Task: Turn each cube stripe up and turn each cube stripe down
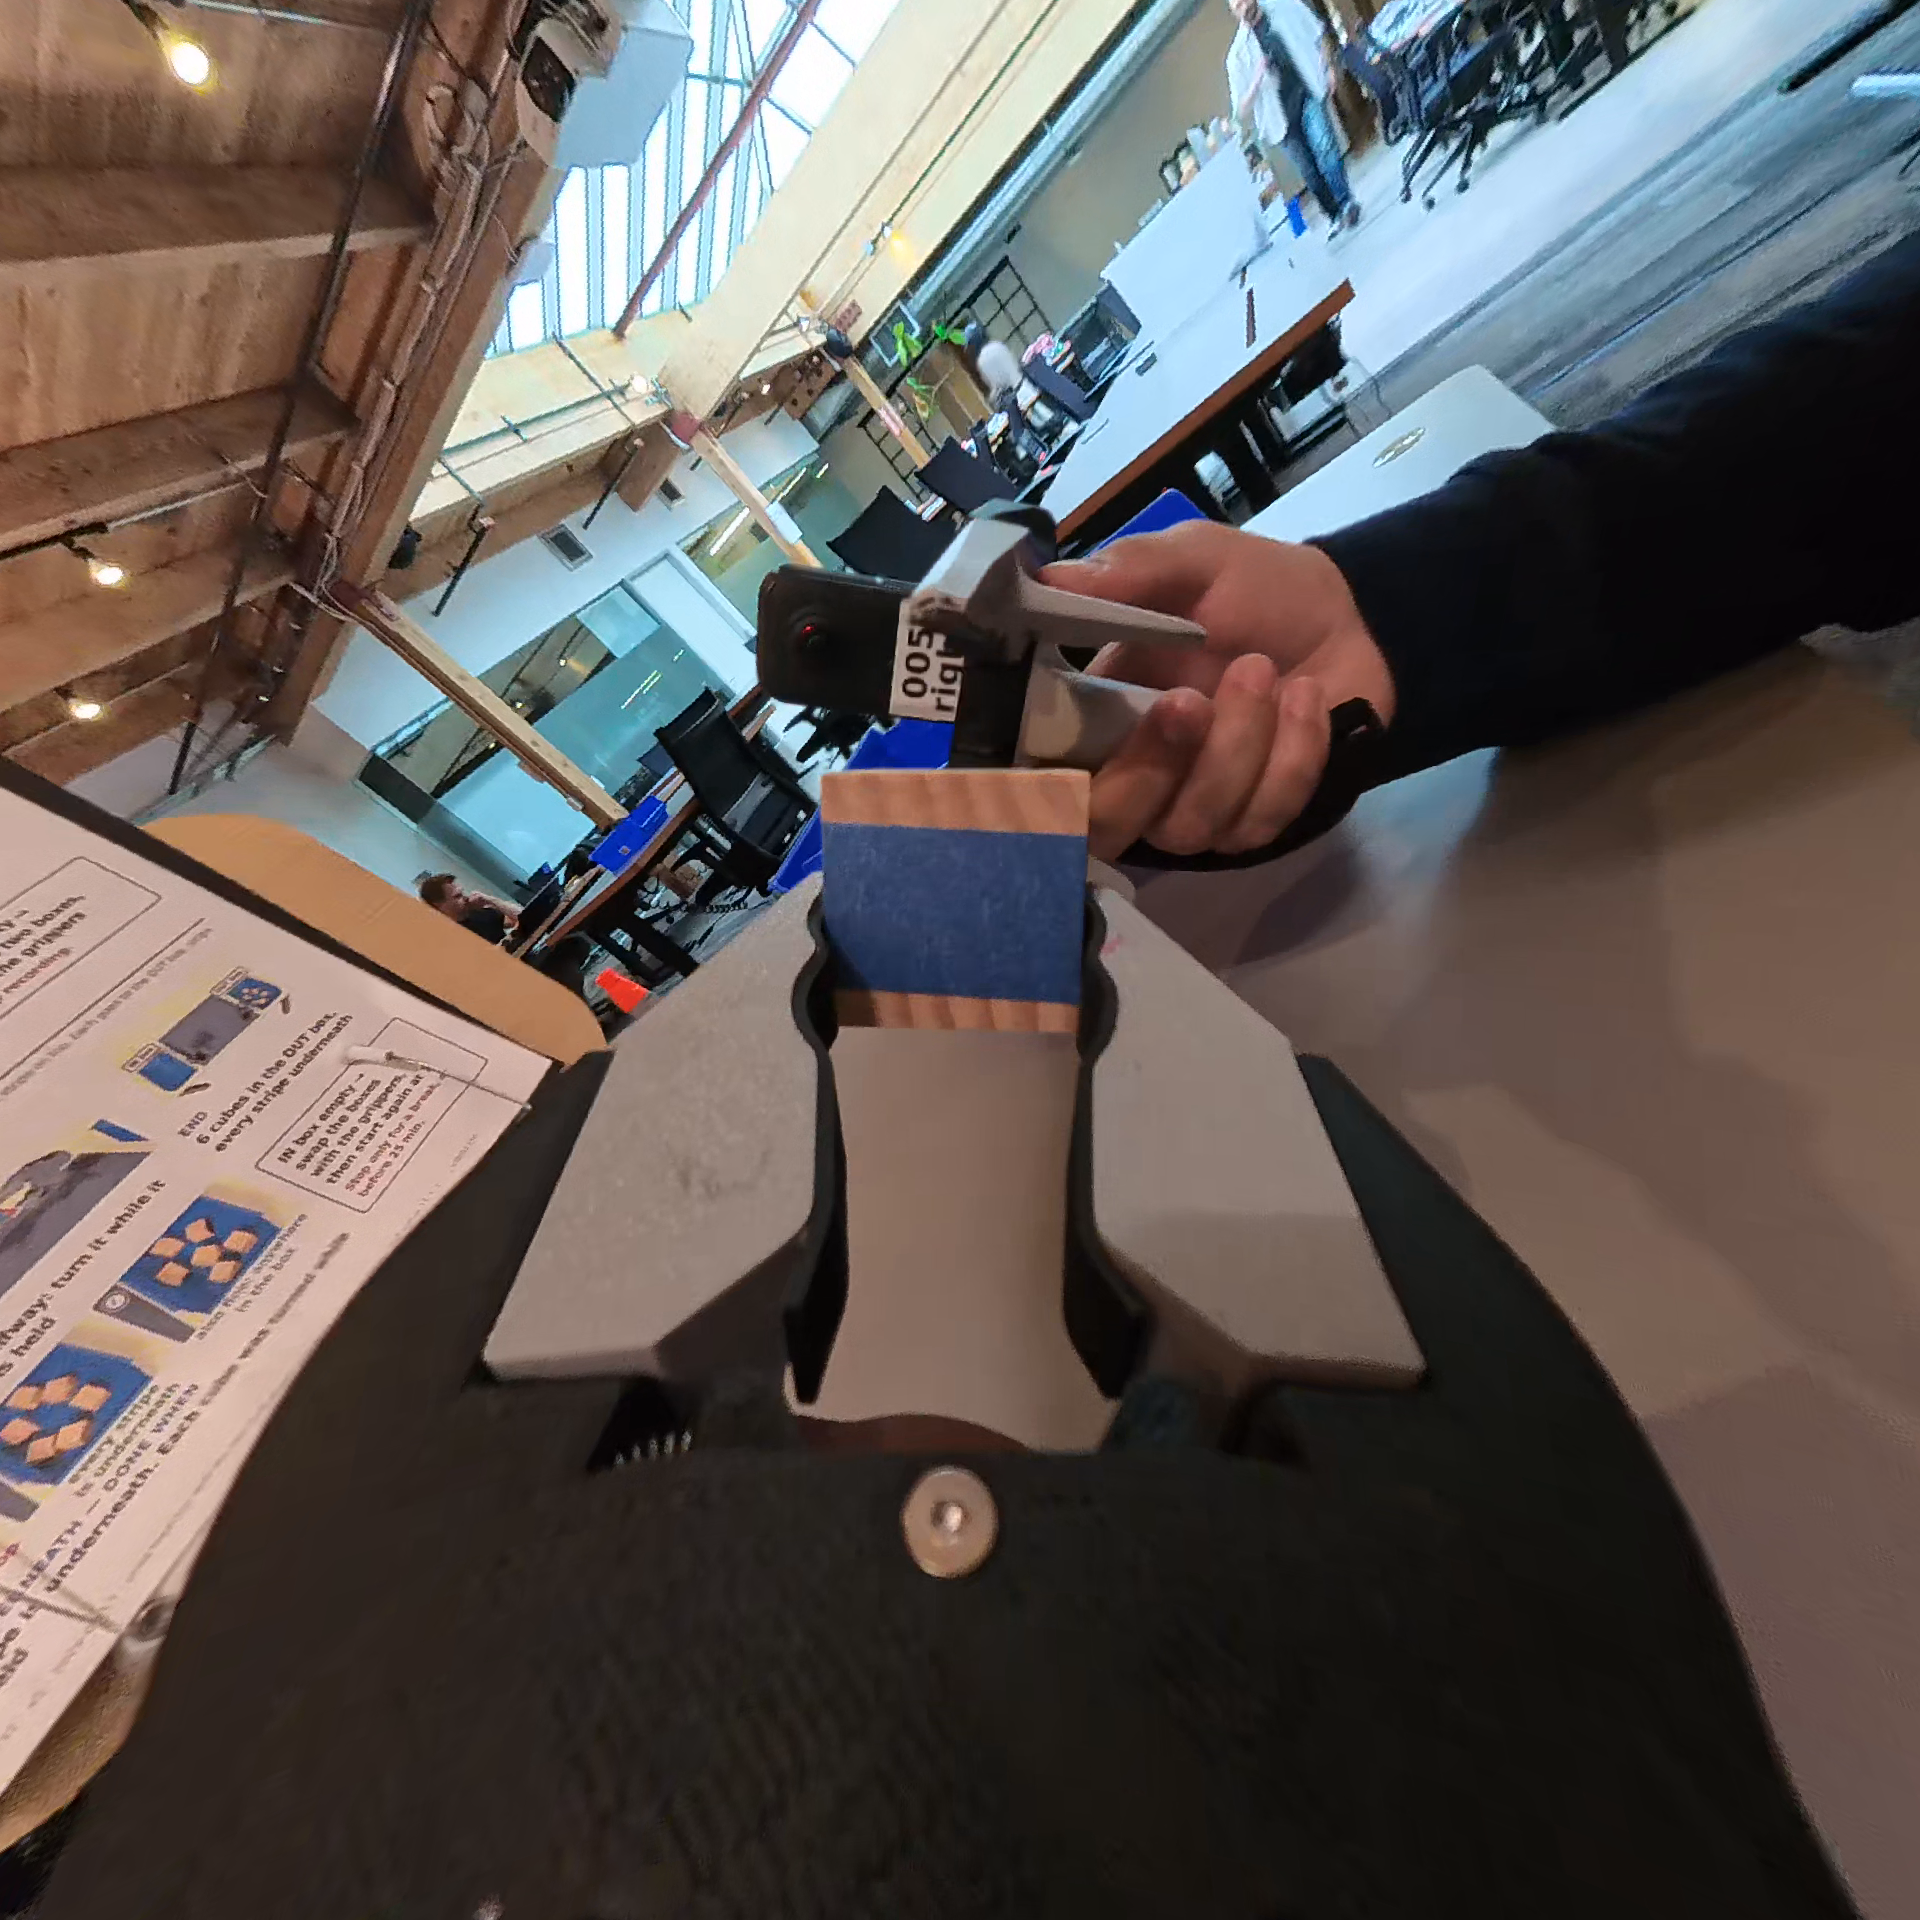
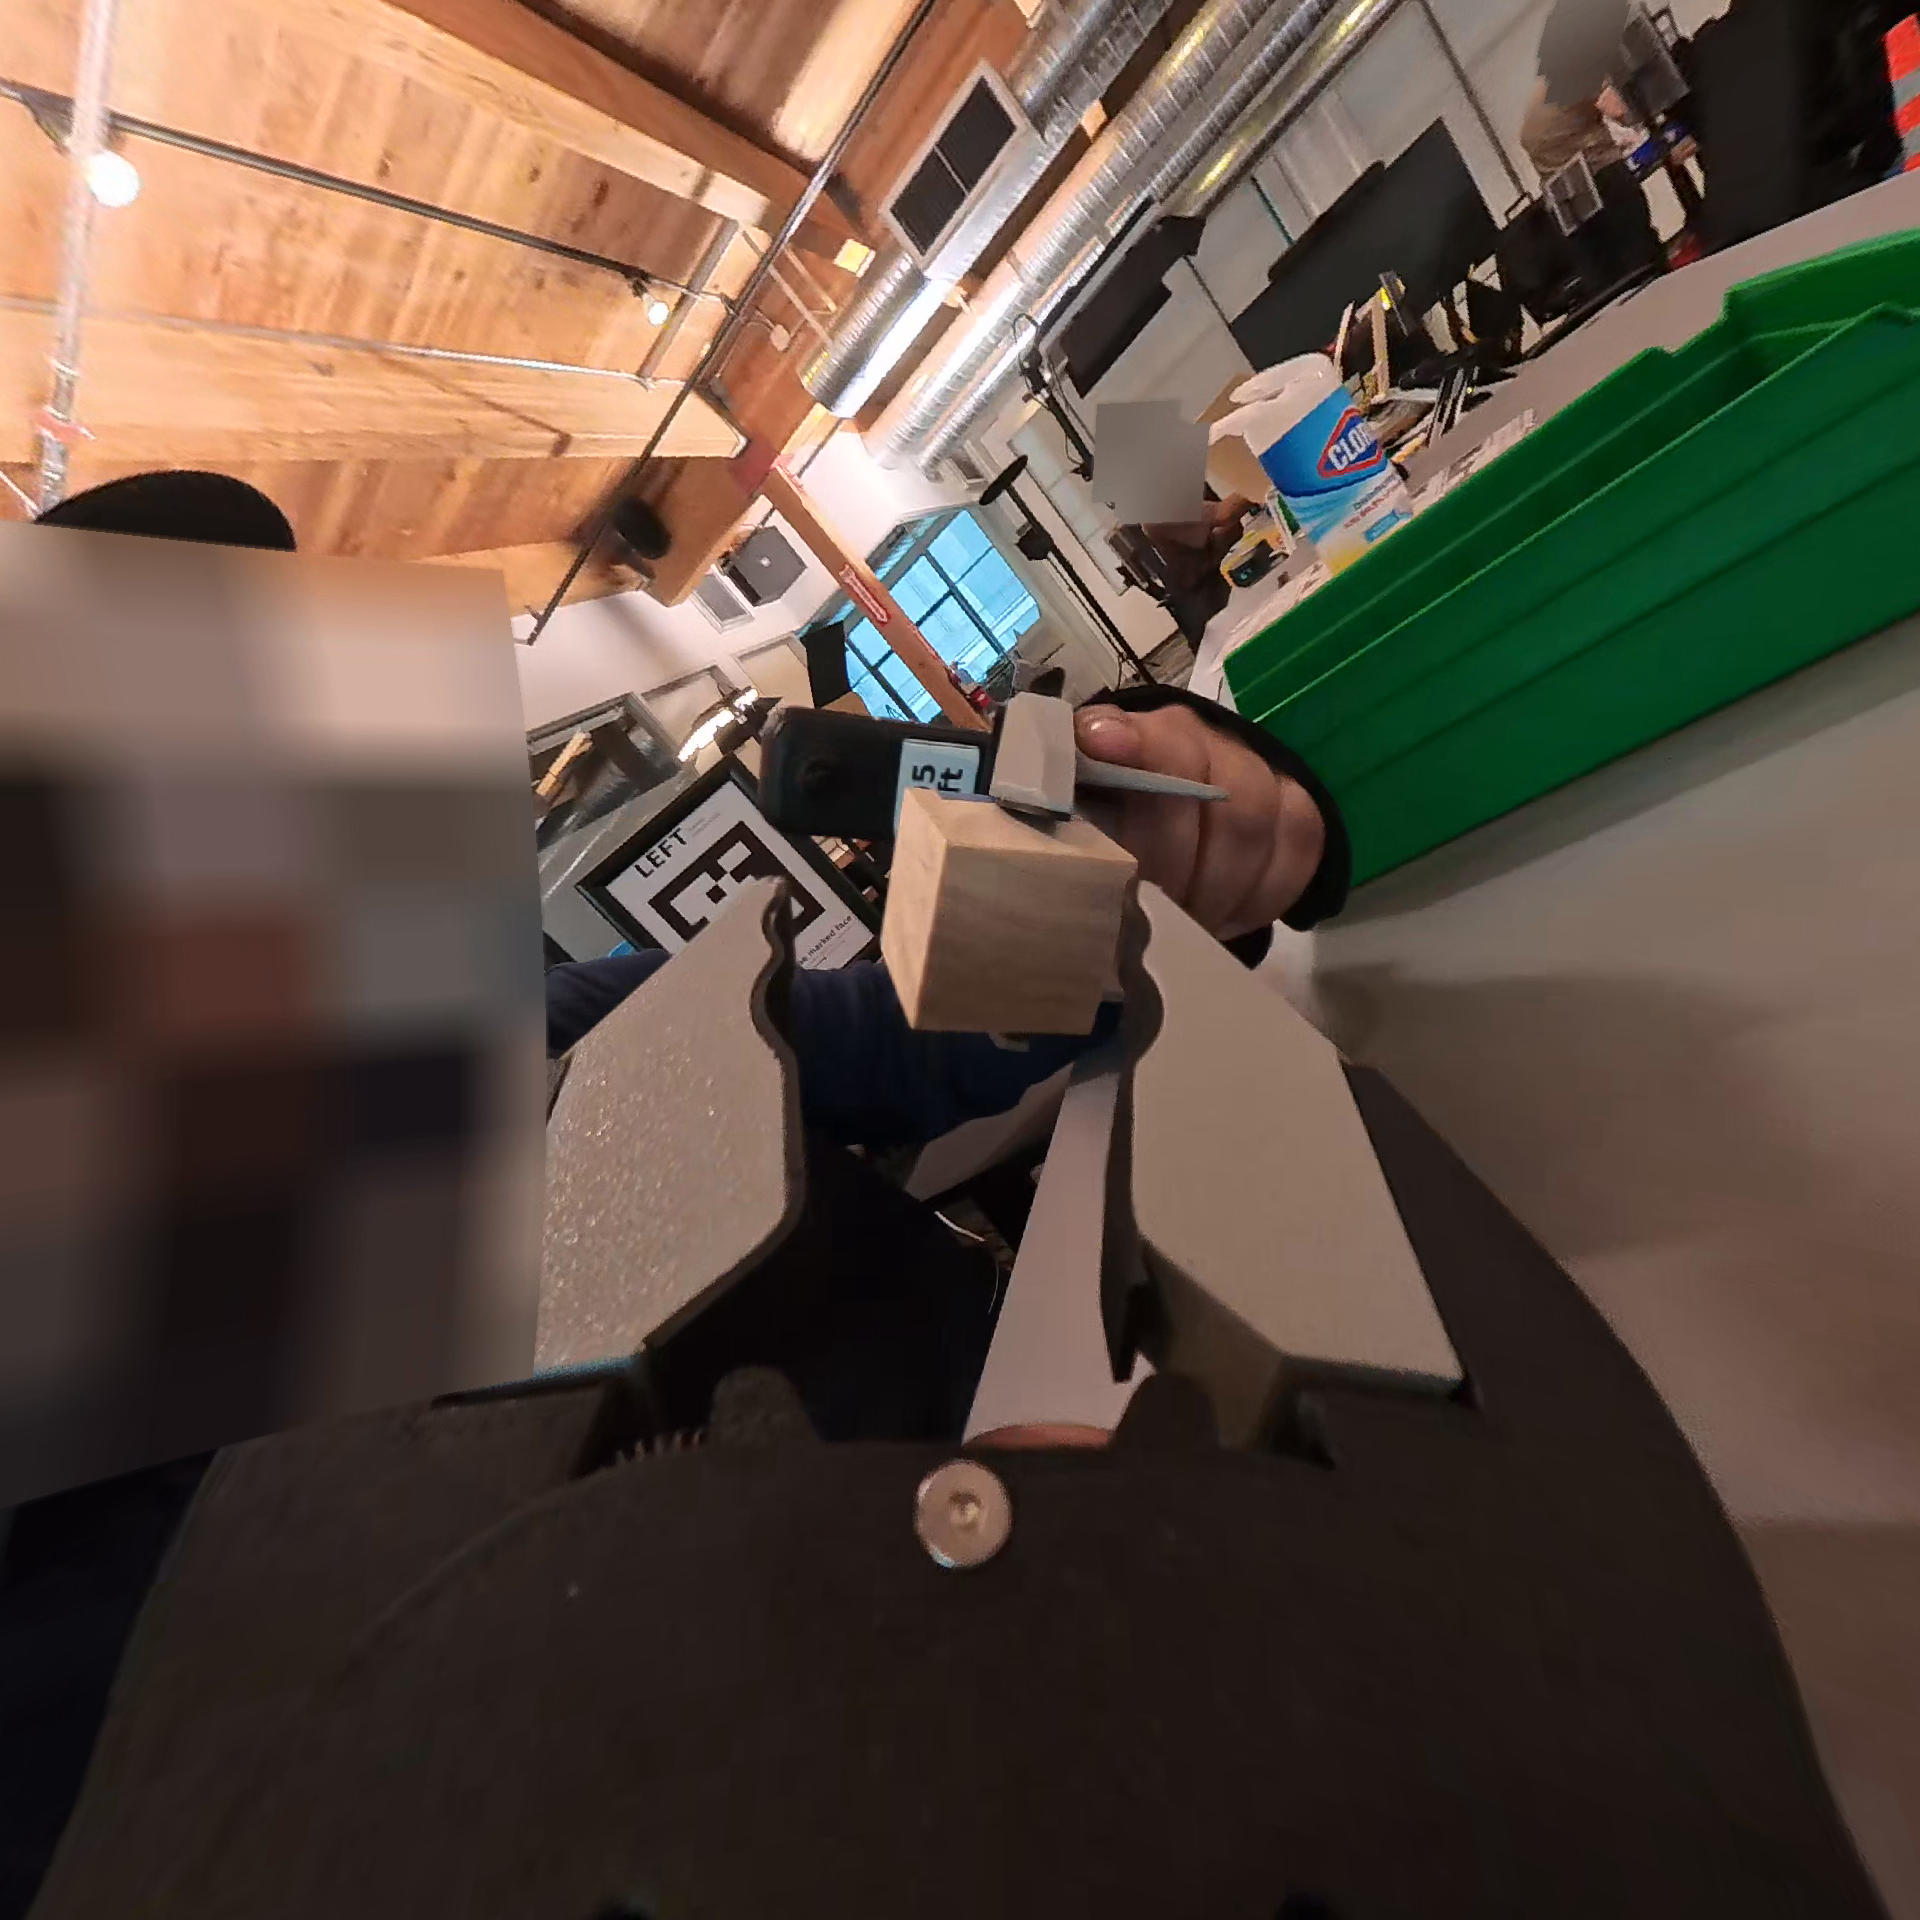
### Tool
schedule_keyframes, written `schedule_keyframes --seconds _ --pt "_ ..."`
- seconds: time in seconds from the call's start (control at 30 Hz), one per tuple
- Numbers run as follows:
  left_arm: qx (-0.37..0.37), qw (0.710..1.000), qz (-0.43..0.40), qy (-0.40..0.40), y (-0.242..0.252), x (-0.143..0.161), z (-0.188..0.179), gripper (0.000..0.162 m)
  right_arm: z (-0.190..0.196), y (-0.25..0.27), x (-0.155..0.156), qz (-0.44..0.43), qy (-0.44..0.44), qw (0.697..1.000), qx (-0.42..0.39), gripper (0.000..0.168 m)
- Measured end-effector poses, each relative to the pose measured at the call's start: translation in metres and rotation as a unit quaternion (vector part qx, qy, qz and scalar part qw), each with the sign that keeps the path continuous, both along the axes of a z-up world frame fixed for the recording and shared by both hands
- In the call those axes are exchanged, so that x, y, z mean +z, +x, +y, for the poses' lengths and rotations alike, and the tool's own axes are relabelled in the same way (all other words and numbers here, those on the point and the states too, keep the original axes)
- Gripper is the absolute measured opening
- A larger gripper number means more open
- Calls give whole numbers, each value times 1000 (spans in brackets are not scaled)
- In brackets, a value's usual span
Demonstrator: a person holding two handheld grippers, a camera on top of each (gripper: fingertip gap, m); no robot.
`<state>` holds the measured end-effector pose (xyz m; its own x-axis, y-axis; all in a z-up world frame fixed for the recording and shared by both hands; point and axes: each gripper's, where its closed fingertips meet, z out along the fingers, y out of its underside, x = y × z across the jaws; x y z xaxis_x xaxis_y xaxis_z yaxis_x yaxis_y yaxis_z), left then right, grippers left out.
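Jaws of left gripper (image 1: pixel 954 935) clamp striped cube (image 1: pixel 954 904); right gripper (image 2: pixel 951 971) jaws wide, cube between.

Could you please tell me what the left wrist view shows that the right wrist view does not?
Only the left wrist view shows the blue stripe on the cube and the printed instruction sheet.

Only the right wrist view shows the stacked green plastic trays and the open right gripper, one finger beside the cube.

Both show the wooden cube held off the grey table by the left gripper.
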<state>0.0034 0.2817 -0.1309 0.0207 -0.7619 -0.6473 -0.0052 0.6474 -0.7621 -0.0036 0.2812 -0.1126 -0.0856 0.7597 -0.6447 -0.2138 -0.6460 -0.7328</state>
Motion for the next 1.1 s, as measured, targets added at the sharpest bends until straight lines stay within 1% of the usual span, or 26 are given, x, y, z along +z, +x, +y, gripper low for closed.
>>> schedule_keyframes --seconds 0.07,0.13,0.27,0.37,0.5,0.57,0.63,0.7,0.73,0.77,0.8,0.83,0.87,0.9,0.97,1.0,1.03,1.07,1.1 --pt "-12 1000 -6 -6 -3 -1 -2 43 0 -4 -4 -10 -2 1000 1 61" --pt "-24 1000 -9 -8 -4 -3 -6 43 -3 -10 -8 -10 -12 1000 21 64" --pt "-16 1000 -11 10 -1 -4 -10 43 -13 -26 -18 -21 -24 997 65 53" --pt "-4 1000 -6 14 2 -7 -7 43 -14 -32 -22 -33 -4 998 62 45" --pt "31 1000 7 3 5 -16 5 46 -4 -29 -30 -75 15 997 16 44" --pt "51 998 -3 -27 6 -14 10 50 -1 -23 -27 -87 36 996 -9 44" --pt "54 997 -7 -60 5 -10 13 56 4 -11 -19 -106 67 990 -57 44" --pt "72 994 -12 -87 0 -6 22 51 4 10 0 -125 96 981 -115 44" --pt "89 991 -12 -98 -2 -7 29 48 6 26 11 -144 113 970 -158 43" --pt "109 988 -5 -107 -4 -11 38 46 13 49 19 -184 123 951 -216 43" --pt "130 985 5 -112 -5 -18 46 43 23 78 25 -234 128 922 -280 43" --pt "149 982 17 -116 -6 -25 54 42 32 113 30 -286 128 886 -342 43" --pt "163 979 32 -116 -6 -32 59 42 41 152 30 -343 118 843 -397 43" --pt "174 977 44 -114 -5 -38 62 41 49 194 24 -404 92 796 -440 44" --pt "184 975 63 -111 -3 -47 63 39 58 279 -2 -513 13 700 -497 43" --pt "187 974 72 -107 -1 -50 62 38 58 319 -19 -564 -26 647 -513 44" --pt "189 974 79 -98 0 -53 61 36 55 351 -37 -605 -66 605 -513 44" --pt "191 974 85 -85 2 -56 59 36 52 373 -54 -631 -100 581 -505 44" --pt "191 975 90 -72 3 -58 57 36 50 389 -70 -647 -127 564 -497 44"
